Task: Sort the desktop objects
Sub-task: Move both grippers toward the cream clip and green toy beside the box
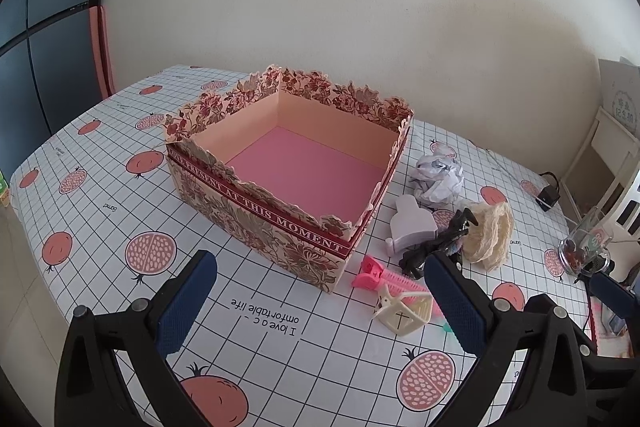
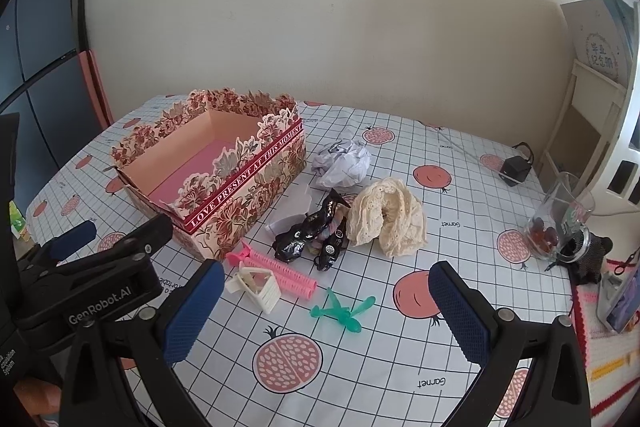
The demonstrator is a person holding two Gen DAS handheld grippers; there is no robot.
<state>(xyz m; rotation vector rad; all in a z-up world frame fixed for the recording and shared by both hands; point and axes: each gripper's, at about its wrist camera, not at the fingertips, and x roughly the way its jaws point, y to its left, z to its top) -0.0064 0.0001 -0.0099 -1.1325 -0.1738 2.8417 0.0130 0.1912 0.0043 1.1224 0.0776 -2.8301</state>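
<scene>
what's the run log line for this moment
stage: start, nothing sorted | floral box: empty | left gripper: open, holds nothing | right gripper: open, holds nothing | pink roller clip: on table beside box

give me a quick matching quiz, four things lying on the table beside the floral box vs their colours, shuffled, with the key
Things:
1. hair roller clip
2. crumpled paper ball
3. lace cloth
4. dragonfly toy

Colours:
A. cream
B. green
C. pink
D. white

Pairs: 1-C, 2-D, 3-A, 4-B
</scene>
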